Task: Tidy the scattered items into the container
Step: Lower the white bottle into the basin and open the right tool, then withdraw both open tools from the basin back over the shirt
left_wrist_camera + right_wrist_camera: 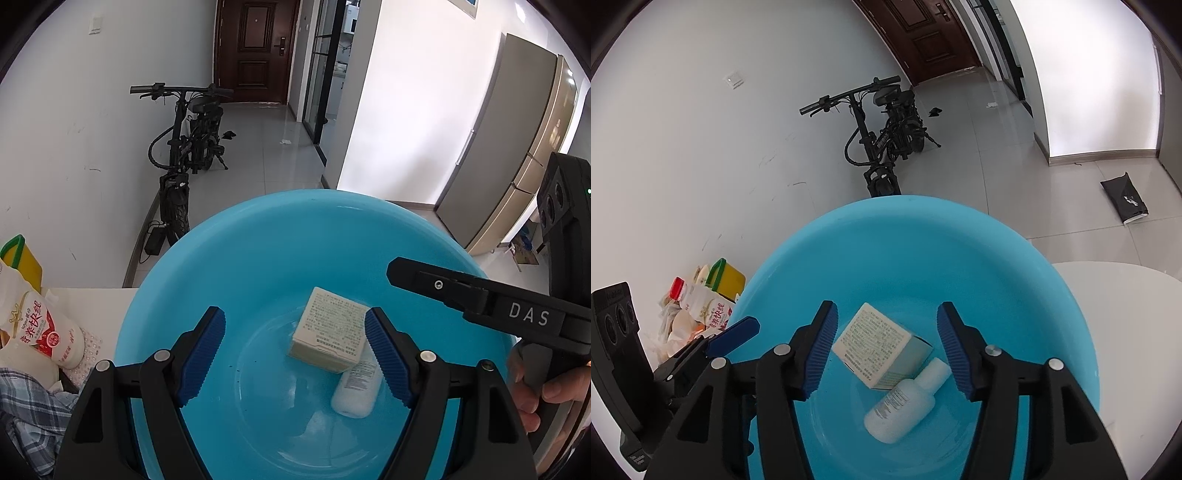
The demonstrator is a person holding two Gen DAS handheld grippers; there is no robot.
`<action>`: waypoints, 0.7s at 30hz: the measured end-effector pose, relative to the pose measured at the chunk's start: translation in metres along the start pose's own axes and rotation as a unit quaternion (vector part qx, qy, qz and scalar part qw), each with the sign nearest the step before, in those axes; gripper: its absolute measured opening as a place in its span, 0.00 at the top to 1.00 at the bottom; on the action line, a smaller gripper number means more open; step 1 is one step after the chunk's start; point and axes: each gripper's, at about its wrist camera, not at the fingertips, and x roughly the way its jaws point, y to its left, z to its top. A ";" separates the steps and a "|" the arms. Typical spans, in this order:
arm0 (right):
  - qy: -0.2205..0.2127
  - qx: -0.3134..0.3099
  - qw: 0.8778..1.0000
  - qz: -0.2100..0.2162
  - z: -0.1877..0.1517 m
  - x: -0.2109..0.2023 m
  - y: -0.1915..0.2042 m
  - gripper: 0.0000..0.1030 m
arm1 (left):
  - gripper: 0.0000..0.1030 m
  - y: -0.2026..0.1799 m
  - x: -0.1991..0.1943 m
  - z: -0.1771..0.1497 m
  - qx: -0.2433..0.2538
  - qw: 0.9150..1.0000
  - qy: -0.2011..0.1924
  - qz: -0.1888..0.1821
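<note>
A sky-blue basin [1015,258] is seen, with a cream box [873,338] covered in tiny print and a white bottle [905,402]; a blue checked cloth [33,406] is seen.

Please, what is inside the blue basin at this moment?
Inside the blue basin lie a small printed box and a white bottle on its side, touching the box. The near part of the floor is hidden by the gripper bodies.
</note>
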 end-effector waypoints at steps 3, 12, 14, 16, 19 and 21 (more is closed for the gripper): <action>-0.001 0.001 1.000 0.001 0.000 0.000 0.000 0.45 | 0.22 0.000 -0.001 0.000 -0.001 1.000 -0.001 0.002; -0.028 0.017 0.999 0.018 0.001 -0.010 0.000 0.40 | 0.22 0.010 -0.009 0.000 -0.021 0.999 -0.027 0.041; -0.036 0.020 0.999 0.013 0.001 -0.012 0.002 0.38 | 0.22 0.009 -0.012 0.001 -0.015 0.998 -0.037 0.053; -0.045 0.019 0.999 0.009 0.001 -0.016 0.005 0.35 | 0.22 0.009 -0.016 0.001 -0.012 0.997 -0.047 0.063; -0.056 0.001 0.998 -0.007 0.001 -0.023 0.013 0.34 | 0.22 0.008 -0.026 0.002 -0.007 0.995 -0.071 0.064; -0.066 -0.011 0.998 -0.013 0.001 -0.031 0.019 0.33 | 0.22 0.006 -0.035 0.001 -0.001 0.994 -0.081 0.066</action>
